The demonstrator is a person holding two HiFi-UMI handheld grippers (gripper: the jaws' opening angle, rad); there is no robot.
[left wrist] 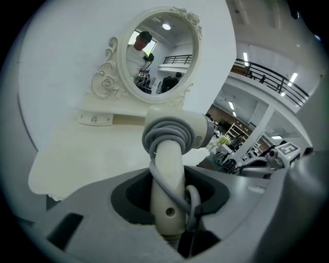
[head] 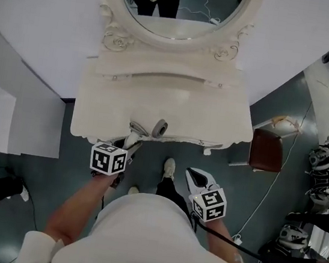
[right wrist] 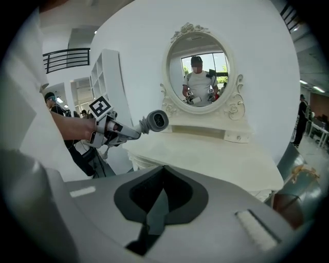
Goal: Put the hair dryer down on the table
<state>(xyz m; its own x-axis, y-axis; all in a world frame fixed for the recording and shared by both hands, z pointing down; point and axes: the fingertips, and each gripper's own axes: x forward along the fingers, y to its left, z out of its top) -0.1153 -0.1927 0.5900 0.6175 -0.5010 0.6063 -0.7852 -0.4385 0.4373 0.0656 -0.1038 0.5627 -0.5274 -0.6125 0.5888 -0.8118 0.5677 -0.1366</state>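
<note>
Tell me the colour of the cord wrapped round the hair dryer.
Grey cord on a cream hair dryer; left gripper view shows it best.

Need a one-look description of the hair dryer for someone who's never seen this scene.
Find the cream carved dressing table with the oval mirror. Above its front edge, left of centre, the left tool grips a cream hair dryer by its handle. Nothing else there has a grey cord coiled round it and a grey barrel end.
</note>
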